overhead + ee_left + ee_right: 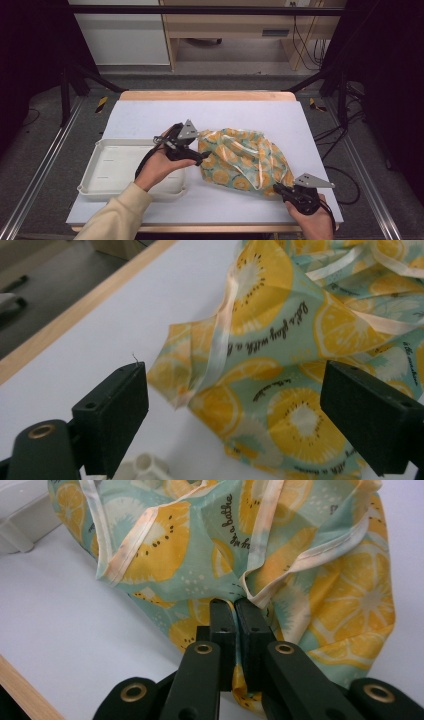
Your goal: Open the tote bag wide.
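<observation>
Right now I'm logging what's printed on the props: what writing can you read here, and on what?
"a bathe": cursive script on the lemon-print cloth, right gripper view.
A second cursive line below it begins "ya" and is cut off by a fold.
More cursive lines on the cloth in the left gripper view: too blurred to read.
White tray: no writing legible.

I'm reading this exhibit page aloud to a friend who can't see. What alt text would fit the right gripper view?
Two black jaws of the right gripper are shut on the lower edge of a crumpled mint-green cloth printed with yellow citrus slices and trimmed in pale tape. The cloth lies on a white table, with the corner of a white tray at the upper left.
</observation>
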{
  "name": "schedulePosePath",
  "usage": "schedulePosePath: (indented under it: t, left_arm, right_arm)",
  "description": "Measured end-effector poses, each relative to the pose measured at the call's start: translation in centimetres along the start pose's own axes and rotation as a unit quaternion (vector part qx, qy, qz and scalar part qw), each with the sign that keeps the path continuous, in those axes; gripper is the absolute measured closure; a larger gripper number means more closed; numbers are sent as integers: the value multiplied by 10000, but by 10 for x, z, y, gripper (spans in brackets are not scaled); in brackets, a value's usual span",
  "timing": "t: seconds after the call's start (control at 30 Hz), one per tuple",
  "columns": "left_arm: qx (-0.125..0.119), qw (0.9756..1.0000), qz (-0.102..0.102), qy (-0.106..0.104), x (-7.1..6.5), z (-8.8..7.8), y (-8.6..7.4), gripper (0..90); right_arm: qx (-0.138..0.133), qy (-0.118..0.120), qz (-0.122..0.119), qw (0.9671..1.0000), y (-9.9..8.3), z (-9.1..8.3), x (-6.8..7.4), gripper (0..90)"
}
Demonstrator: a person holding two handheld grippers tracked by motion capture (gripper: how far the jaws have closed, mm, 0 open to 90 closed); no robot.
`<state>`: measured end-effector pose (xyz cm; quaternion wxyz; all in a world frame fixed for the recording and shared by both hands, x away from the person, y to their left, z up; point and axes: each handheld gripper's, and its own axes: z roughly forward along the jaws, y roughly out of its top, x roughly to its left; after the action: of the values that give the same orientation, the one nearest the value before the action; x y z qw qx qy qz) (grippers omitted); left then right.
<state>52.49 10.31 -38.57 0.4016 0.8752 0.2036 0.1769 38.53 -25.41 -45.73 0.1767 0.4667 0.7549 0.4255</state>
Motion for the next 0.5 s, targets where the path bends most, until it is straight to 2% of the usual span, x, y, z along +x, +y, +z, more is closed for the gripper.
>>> schedulePosePath:
  t: [0.03, 0.07, 0.1, 0.13, 0.17, 0.2, 0.23, 0.27, 0.3, 0.33, 0.4, 0.5]
  left_arm:
    - [-96, 9998, 3, -152, 1, 6, 3, 144]
    - [-96, 9998, 3, -152, 1, 6, 3, 191]
    - [-139, 9994, 110, -284, -3, 11, 5, 270]
    - [-139, 9994, 110, -284, -3, 11, 5, 295]
    - [9, 9989, 194, -416, -8, 15, 5, 380]
    - [9, 9989, 194, -416, -8, 15, 5, 459]
    - [120, 9991, 230, -336, -9, 17, 4, 459]
    - [234, 9991, 192, -290, -10, 19, 2, 551]
    - [221, 9993, 73, -286, -13, 18, -3, 716]
    - [209, 9993, 23, -311, -15, 16, -6, 772]
    - [170, 9993, 15, -330, -18, 13, -8, 851]
    - [-77, 9985, -58, -532, -34, -9, -25, 893]
  right_arm:
    - [-11, -33, 25, 10000, -1, -1, -1, 876]
    - [-11, -33, 25, 10000, -1, -1, -1, 876]
    - [-23, -30, 31, 10000, -1, -2, -1, 874]
    - [-45, -39, 29, 10000, -1, -2, -2, 872]
    - [-49, -54, 57, 10000, -1, -2, -3, 870]
    - [-49, -54, 57, 10000, -1, -2, -3, 870]
    - [-71, -62, 98, 9999, -1, -2, -3, 869]
    - [-81, -78, 115, 9999, -1, -3, -4, 869]
    - [-101, -119, 136, 9998, -2, -3, -6, 868]
    - [-118, -144, 131, 9997, -2, -3, -7, 868]
    - [-126, -166, 139, 9997, -2, -4, -7, 867]
    - [-164, -281, 161, 9993, -2, -6, -10, 864]
